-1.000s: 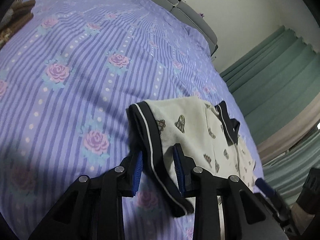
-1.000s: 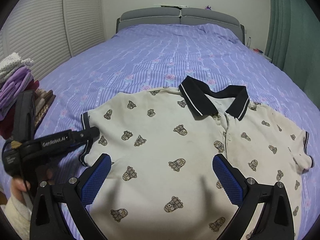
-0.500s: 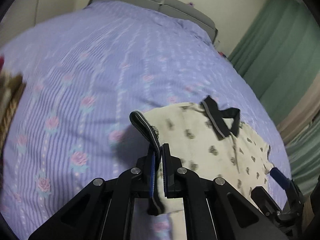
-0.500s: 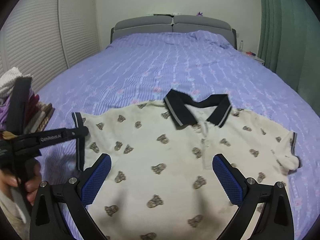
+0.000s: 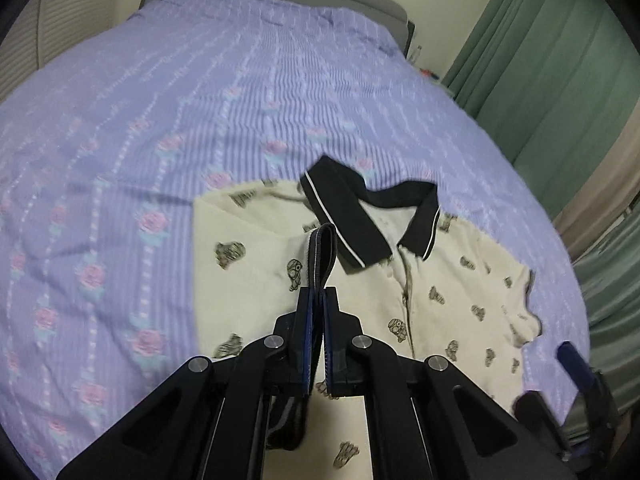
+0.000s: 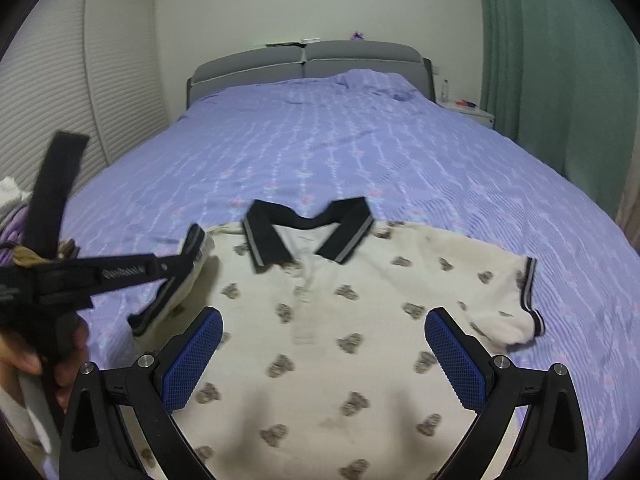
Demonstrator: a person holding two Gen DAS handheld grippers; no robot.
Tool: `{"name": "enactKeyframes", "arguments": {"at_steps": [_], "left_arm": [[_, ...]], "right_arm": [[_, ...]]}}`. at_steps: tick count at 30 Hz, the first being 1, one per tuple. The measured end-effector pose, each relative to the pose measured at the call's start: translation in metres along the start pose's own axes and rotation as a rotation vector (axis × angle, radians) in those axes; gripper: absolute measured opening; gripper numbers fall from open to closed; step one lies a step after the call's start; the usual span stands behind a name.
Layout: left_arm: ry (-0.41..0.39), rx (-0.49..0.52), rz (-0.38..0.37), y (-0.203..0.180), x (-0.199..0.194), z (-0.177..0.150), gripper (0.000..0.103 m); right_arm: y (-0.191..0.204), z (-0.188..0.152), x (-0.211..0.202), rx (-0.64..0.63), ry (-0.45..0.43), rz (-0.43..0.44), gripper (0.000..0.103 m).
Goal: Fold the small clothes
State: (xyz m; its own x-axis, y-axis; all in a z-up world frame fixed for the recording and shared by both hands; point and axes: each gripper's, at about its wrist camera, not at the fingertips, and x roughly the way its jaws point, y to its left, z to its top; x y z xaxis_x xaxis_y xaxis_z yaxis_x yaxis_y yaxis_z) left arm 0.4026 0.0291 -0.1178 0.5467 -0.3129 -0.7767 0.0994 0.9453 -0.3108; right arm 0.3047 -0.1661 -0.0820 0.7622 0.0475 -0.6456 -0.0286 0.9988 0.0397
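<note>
A cream polo shirt [image 6: 360, 312] with small brown prints and a black collar [image 6: 308, 232] lies face up on the purple bed. My left gripper [image 5: 319, 296] is shut on the black-trimmed cuff of the shirt's left sleeve [image 5: 320, 252], lifted over the chest near the collar [image 5: 352, 220]. In the right wrist view the left gripper [image 6: 188, 256] comes in from the left with that sleeve [image 6: 176, 296] hanging from it. My right gripper [image 6: 320, 356] hovers open over the shirt's lower front with nothing between its blue pads [image 6: 192, 364]. The other sleeve [image 6: 516, 304] lies flat at the right.
The bed's purple striped floral sheet [image 6: 360, 152] stretches back to a grey headboard [image 6: 308, 60]. Green curtains [image 5: 560, 80] hang along the right. A pile of folded clothes [image 6: 12, 208] sits at the far left. A hand [image 6: 24, 356] holds the left gripper's handle.
The left gripper closed on the sleeve cuff, rose and carried it inward over the shirt toward the collar. The right gripper pulled back and up a little, still open.
</note>
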Motion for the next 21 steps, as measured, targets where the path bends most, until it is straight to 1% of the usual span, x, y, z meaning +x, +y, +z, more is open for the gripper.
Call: {"name": "enactKeyframes", "arguments": {"at_steps": [5,6,7,8,10,12,14,16,18,20,21], "left_arm": [[0.027,-0.014,0.033,-0.006,0.019,-0.006,0.007],[0.033,-0.022,0.033,-0.006,0.021,-0.006,0.007],[0.037,-0.027,0.025,-0.006,0.023,-0.007,0.01],[0.044,-0.033,0.015,-0.006,0.025,-0.007,0.02],[0.053,-0.046,-0.011,-0.006,0.024,-0.007,0.036],[0.047,-0.047,-0.038,-0.008,0.016,-0.008,0.039],[0.03,-0.015,-0.04,-0.014,0.004,-0.01,0.041],[-0.004,0.056,-0.015,-0.025,-0.013,-0.015,0.041],[-0.03,0.135,0.031,-0.037,-0.028,-0.021,0.044],[-0.07,0.211,0.07,-0.049,-0.045,-0.03,0.052],[-0.087,0.23,0.084,-0.052,-0.053,-0.035,0.052]], "right_arm": [[-0.022,-0.007,0.001,0.031,0.017,-0.02,0.102],[-0.025,-0.008,0.001,0.035,0.017,-0.023,0.102],[-0.028,-0.009,0.001,0.039,0.019,-0.025,0.102],[-0.031,-0.009,0.001,0.045,0.021,-0.027,0.102],[-0.035,-0.011,0.002,0.057,0.025,-0.029,0.102],[-0.038,-0.013,0.0,0.063,0.028,-0.032,0.102],[-0.041,-0.014,0.0,0.066,0.029,-0.033,0.102],[-0.043,-0.016,-0.003,0.07,0.03,-0.034,0.102],[-0.045,-0.018,-0.006,0.072,0.028,-0.033,0.102],[-0.049,-0.018,-0.011,0.074,0.025,-0.027,0.102],[-0.05,-0.018,-0.014,0.074,0.024,-0.023,0.102]]}}
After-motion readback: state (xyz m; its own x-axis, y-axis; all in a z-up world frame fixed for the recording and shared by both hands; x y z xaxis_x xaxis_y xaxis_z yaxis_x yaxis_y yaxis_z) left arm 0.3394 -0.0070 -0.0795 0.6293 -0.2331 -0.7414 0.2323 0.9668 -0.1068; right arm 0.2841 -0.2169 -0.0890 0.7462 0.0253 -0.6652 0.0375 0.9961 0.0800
